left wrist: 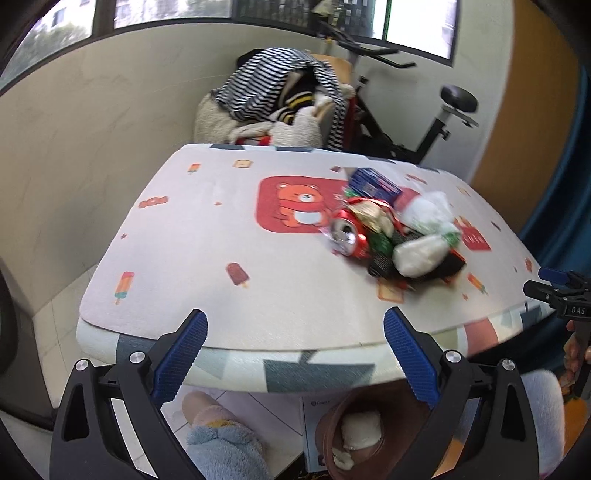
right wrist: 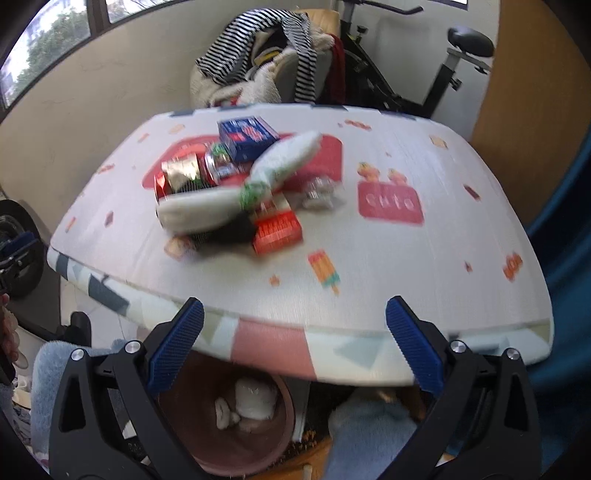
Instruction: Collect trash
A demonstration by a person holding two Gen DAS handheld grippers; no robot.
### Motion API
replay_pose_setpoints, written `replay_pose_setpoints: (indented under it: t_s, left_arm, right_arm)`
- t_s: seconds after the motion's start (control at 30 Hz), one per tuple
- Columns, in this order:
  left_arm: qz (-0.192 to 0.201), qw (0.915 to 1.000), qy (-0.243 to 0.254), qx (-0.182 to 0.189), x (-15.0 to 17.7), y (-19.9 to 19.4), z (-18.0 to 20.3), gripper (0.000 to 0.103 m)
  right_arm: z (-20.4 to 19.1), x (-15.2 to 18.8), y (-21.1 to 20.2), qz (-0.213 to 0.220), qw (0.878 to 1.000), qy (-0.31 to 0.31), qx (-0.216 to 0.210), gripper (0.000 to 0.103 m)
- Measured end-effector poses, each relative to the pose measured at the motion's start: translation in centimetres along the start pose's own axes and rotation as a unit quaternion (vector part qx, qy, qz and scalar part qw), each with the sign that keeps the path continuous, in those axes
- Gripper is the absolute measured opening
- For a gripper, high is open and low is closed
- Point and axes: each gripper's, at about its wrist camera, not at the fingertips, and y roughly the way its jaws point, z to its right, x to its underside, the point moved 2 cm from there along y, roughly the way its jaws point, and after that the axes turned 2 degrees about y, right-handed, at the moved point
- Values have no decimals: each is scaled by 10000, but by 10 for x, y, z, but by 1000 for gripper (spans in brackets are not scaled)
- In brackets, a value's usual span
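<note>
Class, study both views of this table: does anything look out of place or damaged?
Yes. A heap of trash clutters the table: a dented red can lies on its side beside a blue box, a red box and crumpled wrappers.

Home, lived-in room. Low table point(left wrist: 236, 236) wore cartoon cover: bear, popsicles, toast prints. Behind it, chair point(left wrist: 332, 66) was heaped with striped shirt point(left wrist: 266, 79) and fleecy laundry. Exercise bike point(left wrist: 439, 122) stood against plain wall under windows point(left wrist: 55, 22). Brown wastebasket point(right wrist: 229, 413) sat on floor by table edge. Person's fuzzy blue slippers point(left wrist: 225, 443) showed below.
</note>
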Motion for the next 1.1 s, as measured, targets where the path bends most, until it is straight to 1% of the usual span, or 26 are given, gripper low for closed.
replay_pose_setpoints:
  t_s: [0.1, 0.13, 0.17, 0.2, 0.27, 0.33, 0.43, 0.47, 0.53, 0.57, 0.6, 0.63, 0.73, 0.8, 0.87, 0.9, 0.93, 0.97, 1.0, 1.03, 1.07, 1.1]
  left_arm:
    - [-12, 9999, -146, -71, -4, 5, -10, 94]
    - [-15, 9998, -173, -90, -3, 6, -11, 94]
    - [-21, 9997, -215, -110, -3, 7, -15, 94]
    - [-40, 9995, -270, -128, -4, 10, -18, 94]
    - [-61, 9992, -366, -112, -2, 13, -22, 94]
    - [-73, 9990, -428, -108, -2, 16, -25, 94]
    - [-95, 9987, -484, -114, 0, 19, -28, 94]
    - [-107, 9986, -514, -97, 2, 20, -29, 94]
    - [-141, 9983, -558, -53, 4, 22, -29, 94]
    - [-150, 9983, -563, -43, 4, 22, -29, 94]
    - [-158, 9983, -561, -36, 4, 23, -29, 94]
    - [-155, 9983, -553, -28, 5, 23, -29, 94]
    - [-186, 9982, -578, 18, 4, 26, -29, 94]
    - [-236, 9979, -601, 35, 2, 29, -28, 94]
    - [-300, 9976, -612, 85, -1, 34, -24, 94]
    - [-307, 9976, -614, 126, -3, 37, -22, 91]
    - [-310, 9975, -608, 200, -6, 39, -17, 86]
    - [-323, 9973, -584, 303, -9, 43, -11, 84]
    - [-337, 9972, -547, 382, -11, 46, -5, 78]
    - [-358, 9971, -482, 474, -13, 50, 4, 73]
    - [-390, 9967, -402, 592, -15, 54, 15, 71]
    - [-433, 9957, -303, 756, -16, 60, 28, 64]
  right_arm:
    - [-3, -19, 13, 114, 9997, -43, -231, 96]
    - [-4, -26, 19, 131, 9995, -56, -299, 92]
    - [-7, -34, 29, 114, 9990, -67, -416, 82]
    - [-10, -41, 37, 74, 9986, -43, -518, 76]
    - [-12, -58, 58, 37, 9970, 160, -757, 74]
    - [-13, -67, 70, 31, 9957, 331, -865, 71]
    - [-10, -80, 98, -90, 9909, 884, -1015, 67]
    - [-8, -82, 108, -178, 9869, 1122, -1143, 64]
    - [-7, -82, 123, -348, 9825, 1378, -1202, 55]
    - [-9, -81, 129, -452, 9804, 1449, -1254, 38]
    - [-10, -81, 129, -489, 9799, 1462, -1267, 31]
    - [-11, -81, 127, -492, 9799, 1468, -1261, 30]
    - [-14, -85, 96, 22, 9872, 1163, -1092, 28]
    - [-15, -88, 66, 503, 9914, 828, -876, 28]
    - [-14, -90, 46, 733, 9931, 616, -679, 28]
    - [-14, -89, 34, 832, 9938, 480, -567, 28]
    - [-12, -87, 26, 878, 9945, 378, -433, 28]
    - [-11, -86, 23, 886, 9949, 334, -351, 28]
    - [-9, -82, 17, 888, 9956, 254, -175, 28]
    - [-7, -79, 14, 875, 9959, 221, -81, 28]
    - [-4, -76, 11, 859, 9961, 215, -32, 28]
    - [1, -71, 8, 843, 9962, 241, 0, 28]
